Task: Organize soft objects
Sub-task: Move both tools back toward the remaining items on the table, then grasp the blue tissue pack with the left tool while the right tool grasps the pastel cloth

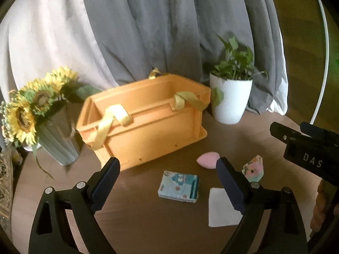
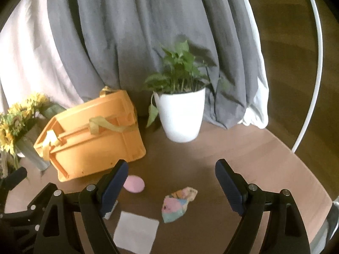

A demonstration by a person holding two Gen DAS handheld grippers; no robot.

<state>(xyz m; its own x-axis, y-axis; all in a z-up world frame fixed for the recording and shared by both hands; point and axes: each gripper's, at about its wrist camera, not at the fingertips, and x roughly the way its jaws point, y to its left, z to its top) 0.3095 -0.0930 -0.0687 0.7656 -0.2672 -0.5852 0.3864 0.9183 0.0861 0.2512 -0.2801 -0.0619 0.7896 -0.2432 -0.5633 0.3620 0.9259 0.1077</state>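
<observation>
sunflower vase (image 1: 59, 133), potted plant (image 2: 180, 114), grey curtain (image 1: 148, 31), wooden table (image 2: 243, 154)

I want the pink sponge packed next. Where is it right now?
The pink sponge lies on the table just in front of the orange crate, between the crate and the white paper square.

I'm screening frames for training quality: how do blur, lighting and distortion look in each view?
Left wrist view: mild blur overall, sunflowers smeared; orange crate brightly lit, the table in front dim; fisheye bends the edges. Right wrist view: softer still, potted plant and patterned cloth fuzzy; a light band crosses the table's right side; the white pole curves.
</observation>
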